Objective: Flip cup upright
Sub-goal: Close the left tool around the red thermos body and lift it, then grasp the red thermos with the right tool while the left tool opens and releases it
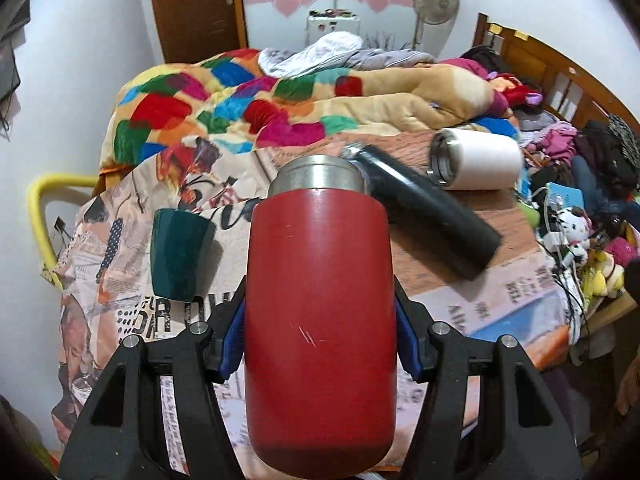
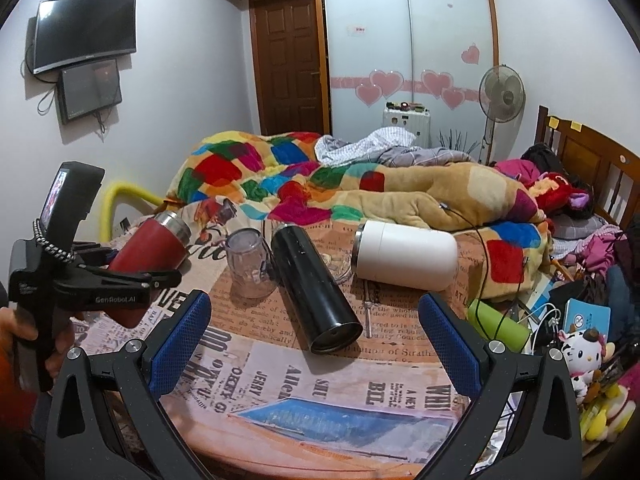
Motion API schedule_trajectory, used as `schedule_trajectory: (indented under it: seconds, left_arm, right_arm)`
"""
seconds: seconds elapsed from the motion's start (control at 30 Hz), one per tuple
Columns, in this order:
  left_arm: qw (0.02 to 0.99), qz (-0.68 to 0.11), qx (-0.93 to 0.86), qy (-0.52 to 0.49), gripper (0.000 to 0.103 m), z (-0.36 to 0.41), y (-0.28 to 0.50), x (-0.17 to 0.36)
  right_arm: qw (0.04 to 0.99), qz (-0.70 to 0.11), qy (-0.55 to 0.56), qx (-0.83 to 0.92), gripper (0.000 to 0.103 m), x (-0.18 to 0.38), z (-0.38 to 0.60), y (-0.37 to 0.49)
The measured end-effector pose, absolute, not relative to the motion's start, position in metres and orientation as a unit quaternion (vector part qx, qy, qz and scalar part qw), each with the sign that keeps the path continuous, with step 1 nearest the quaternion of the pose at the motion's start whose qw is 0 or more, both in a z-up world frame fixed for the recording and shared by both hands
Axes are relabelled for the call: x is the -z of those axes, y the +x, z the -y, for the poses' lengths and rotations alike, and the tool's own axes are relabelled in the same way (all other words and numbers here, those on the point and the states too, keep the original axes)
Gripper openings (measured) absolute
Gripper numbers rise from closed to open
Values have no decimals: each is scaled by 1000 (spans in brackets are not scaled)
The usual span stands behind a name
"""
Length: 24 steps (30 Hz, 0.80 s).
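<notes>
My left gripper is shut on a red cup with a steel rim and holds it lifted and tilted, rim pointing away; the same red cup shows at the left of the right wrist view, held off the table. My right gripper is open and empty above the table's front. A black flask and a white cup lie on their sides on the table. A clear glass stands mouth down. A dark green cup stands mouth down in the left wrist view.
The round table has a newspaper-print cover. Behind it is a bed with a patchwork blanket. A green bottle, cables and plush toys crowd the right edge. A yellow rail is at the left.
</notes>
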<state>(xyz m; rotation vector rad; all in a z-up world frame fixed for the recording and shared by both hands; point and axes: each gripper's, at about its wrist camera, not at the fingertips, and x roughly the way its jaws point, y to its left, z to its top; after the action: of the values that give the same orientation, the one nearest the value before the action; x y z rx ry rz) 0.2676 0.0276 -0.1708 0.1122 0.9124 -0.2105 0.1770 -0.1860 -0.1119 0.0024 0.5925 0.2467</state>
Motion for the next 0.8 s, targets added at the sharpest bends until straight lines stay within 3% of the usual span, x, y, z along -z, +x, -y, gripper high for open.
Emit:
schedule_trajectory:
  seconds: [0.33,0.8]
  left_arm:
    - [883,-445,141,54,61,21,243,179]
    - [840,-521,145,40,61,58,261,272]
  right_arm:
    - [951,-287,7,-118,103,111,203,162]
    - [938,-331,8,-106,103,137,215,165]
